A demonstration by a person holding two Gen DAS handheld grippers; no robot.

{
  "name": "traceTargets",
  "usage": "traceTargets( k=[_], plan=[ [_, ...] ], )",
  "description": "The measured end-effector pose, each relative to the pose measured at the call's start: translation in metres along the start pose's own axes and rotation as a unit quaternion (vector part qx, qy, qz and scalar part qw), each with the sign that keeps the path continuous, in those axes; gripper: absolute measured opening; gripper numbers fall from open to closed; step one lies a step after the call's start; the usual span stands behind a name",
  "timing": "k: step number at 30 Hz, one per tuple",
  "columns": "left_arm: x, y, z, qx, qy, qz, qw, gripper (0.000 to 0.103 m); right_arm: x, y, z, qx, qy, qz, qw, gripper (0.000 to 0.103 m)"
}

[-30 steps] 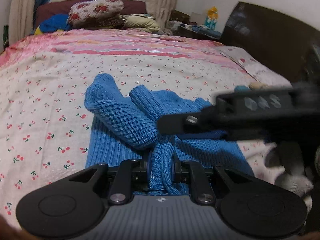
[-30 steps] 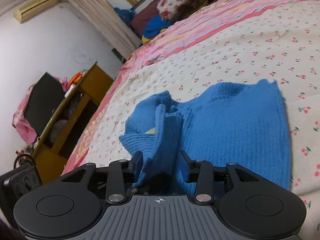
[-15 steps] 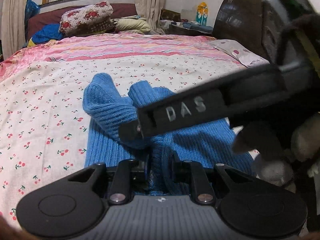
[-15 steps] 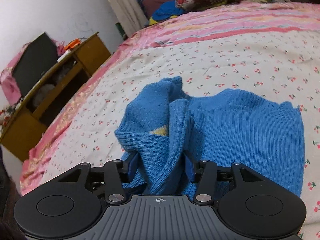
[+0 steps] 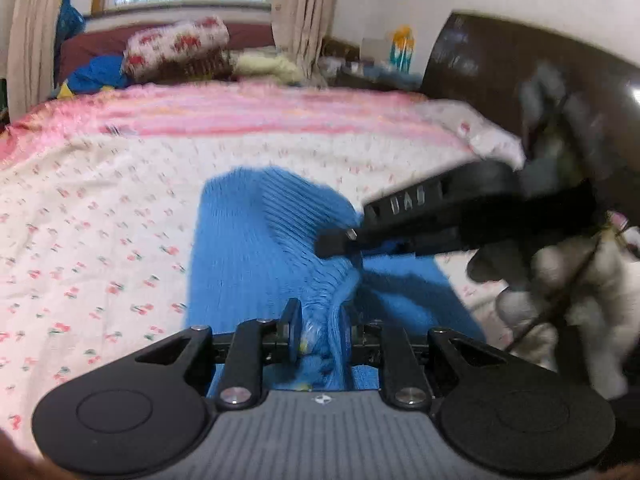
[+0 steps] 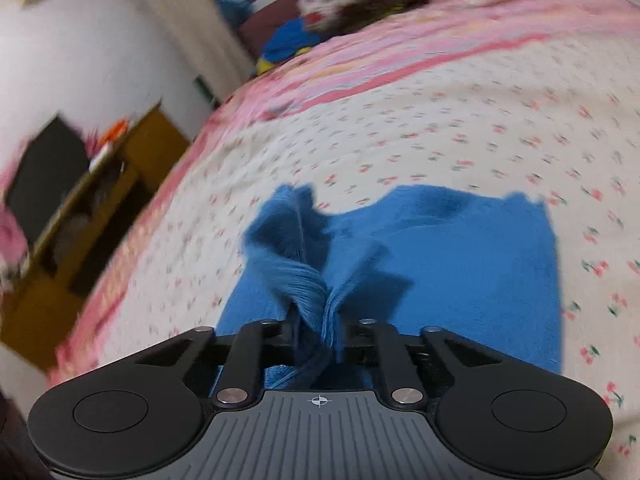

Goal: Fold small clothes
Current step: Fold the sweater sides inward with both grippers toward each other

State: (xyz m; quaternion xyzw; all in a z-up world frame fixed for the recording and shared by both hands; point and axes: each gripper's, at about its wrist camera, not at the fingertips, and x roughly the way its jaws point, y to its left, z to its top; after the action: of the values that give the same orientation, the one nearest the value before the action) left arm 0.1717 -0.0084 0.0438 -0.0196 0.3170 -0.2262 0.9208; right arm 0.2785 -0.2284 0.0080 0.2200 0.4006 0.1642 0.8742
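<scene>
A blue knitted sweater (image 5: 240, 248) lies on the cherry-print bed sheet (image 5: 100, 220). My left gripper (image 5: 318, 320) pinches a bunched ridge of its near edge; its jaws are opening slightly, with fabric still pressed between the pads. In the left wrist view my right gripper (image 5: 344, 240) reaches in from the right, held by a gloved hand (image 5: 560, 280), its tips on the sweater. In its own view the right gripper (image 6: 316, 320) is closing on a raised fold of the sweater (image 6: 460, 264), which is squeezed between the pads. Both views are motion-blurred.
Pillows and bedding (image 5: 176, 48) are piled at the far end of the bed under the window. A dark headboard (image 5: 500, 80) stands at the right. A wooden cabinet (image 6: 100, 208) with a dark screen (image 6: 44, 184) flanks the bed's left side.
The right gripper's jaws have come together on a fold of the sweater. In the left view it drew back toward the right. The left gripper lifted a little with its fabric.
</scene>
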Motion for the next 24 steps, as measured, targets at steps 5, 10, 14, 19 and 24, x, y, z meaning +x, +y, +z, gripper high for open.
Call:
traceTargets(
  k=[5, 10, 14, 19, 24],
  plan=[
    [-0.034, 0.002, -0.016, 0.041, -0.018, 0.042, 0.9981, 0.033, -0.002, -0.011, -0.007, 0.022, -0.004, 0.01, 1.0, 0.012],
    [-0.036, -0.005, -0.041, 0.069, 0.01, 0.065, 0.9954, 0.034, -0.003, -0.011, -0.002, 0.023, -0.004, 0.017, 1.0, 0.012],
    [-0.037, -0.02, -0.052, 0.112, 0.001, 0.087, 0.9899, 0.034, -0.002, -0.015, -0.003, 0.029, 0.0, 0.021, 0.999, 0.012],
    [-0.034, -0.03, -0.062, 0.161, 0.006, 0.102, 0.9816, 0.036, -0.001, -0.019, -0.003, 0.038, 0.005, 0.028, 0.999, 0.012],
    [-0.026, -0.04, -0.067, 0.202, 0.004, 0.116, 0.9724, 0.038, -0.002, -0.019, -0.003, 0.036, 0.009, 0.03, 0.999, 0.012]
  ],
)
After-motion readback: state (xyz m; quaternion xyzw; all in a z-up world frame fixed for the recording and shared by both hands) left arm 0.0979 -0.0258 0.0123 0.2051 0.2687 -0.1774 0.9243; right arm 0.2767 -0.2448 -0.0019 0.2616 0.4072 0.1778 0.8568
